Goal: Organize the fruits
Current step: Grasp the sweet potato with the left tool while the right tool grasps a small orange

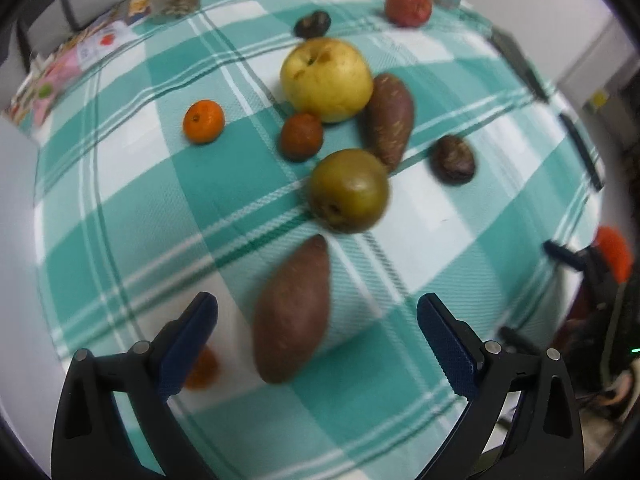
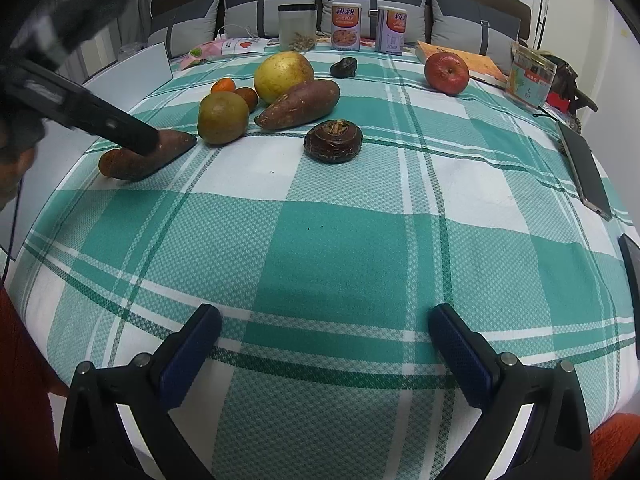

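light: dim, even | left view: motion-blurred | edges: fisheye-warped, dark vignette

On the checked cloth lie 2 sweet potatoes, a yellow pear, a green-brown pear and a red apple apart.

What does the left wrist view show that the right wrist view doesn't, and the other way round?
Only the left wrist view: a small orange fruit half hidden behind the left hand-held gripper, whose open jaws straddle the near reddish-brown sweet potato without touching it.

Only the right wrist view: two printed cans and grey cushions at the back, and the open, empty right hand-held gripper.

Both: green-checked cloth, large yellow round fruit, olive-green round fruit, red apple, second sweet potato, dark brown bulb.
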`<action>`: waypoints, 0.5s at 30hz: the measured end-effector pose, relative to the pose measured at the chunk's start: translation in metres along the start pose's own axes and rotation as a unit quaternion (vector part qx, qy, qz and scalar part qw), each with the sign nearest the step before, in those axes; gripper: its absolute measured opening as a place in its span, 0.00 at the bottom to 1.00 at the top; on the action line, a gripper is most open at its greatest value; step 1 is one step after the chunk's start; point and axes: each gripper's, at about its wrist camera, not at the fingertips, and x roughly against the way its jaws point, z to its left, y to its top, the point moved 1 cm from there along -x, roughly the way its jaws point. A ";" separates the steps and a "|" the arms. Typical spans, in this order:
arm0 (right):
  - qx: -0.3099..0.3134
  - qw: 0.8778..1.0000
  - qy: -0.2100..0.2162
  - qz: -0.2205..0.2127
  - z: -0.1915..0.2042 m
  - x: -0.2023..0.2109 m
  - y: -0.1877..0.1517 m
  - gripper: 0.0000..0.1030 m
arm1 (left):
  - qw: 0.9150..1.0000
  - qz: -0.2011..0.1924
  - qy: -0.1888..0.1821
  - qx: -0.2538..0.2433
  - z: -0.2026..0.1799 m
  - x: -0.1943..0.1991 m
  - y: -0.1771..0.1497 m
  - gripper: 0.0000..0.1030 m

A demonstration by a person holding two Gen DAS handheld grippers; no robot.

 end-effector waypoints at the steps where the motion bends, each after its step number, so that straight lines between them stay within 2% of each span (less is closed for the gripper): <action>1: 0.000 1.000 0.000 0.001 0.000 0.000 0.000 1.00 | 1.000 0.006 0.006 -0.006 0.000 -0.002 0.002 0.75; 3: -0.001 1.000 0.000 0.001 0.000 0.000 -0.001 1.00 | 1.000 0.026 0.006 -0.015 0.001 -0.008 0.005 0.53; 5: -0.001 1.000 0.000 0.001 0.000 0.000 -0.001 1.00 | 0.999 0.028 0.021 -0.020 0.003 -0.009 0.007 0.53; 9: -0.001 1.000 0.001 0.002 0.000 0.000 0.000 1.00 | 0.999 0.036 0.017 -0.021 0.005 -0.013 0.008 0.53; 12: 0.000 1.000 0.000 0.001 0.000 0.000 -0.001 1.00 | 0.998 0.044 0.028 -0.037 0.000 -0.017 0.005 0.40; 15: 0.000 1.000 0.001 0.002 0.000 0.001 -0.001 1.00 | 0.998 0.036 0.032 -0.026 -0.001 -0.016 0.003 0.40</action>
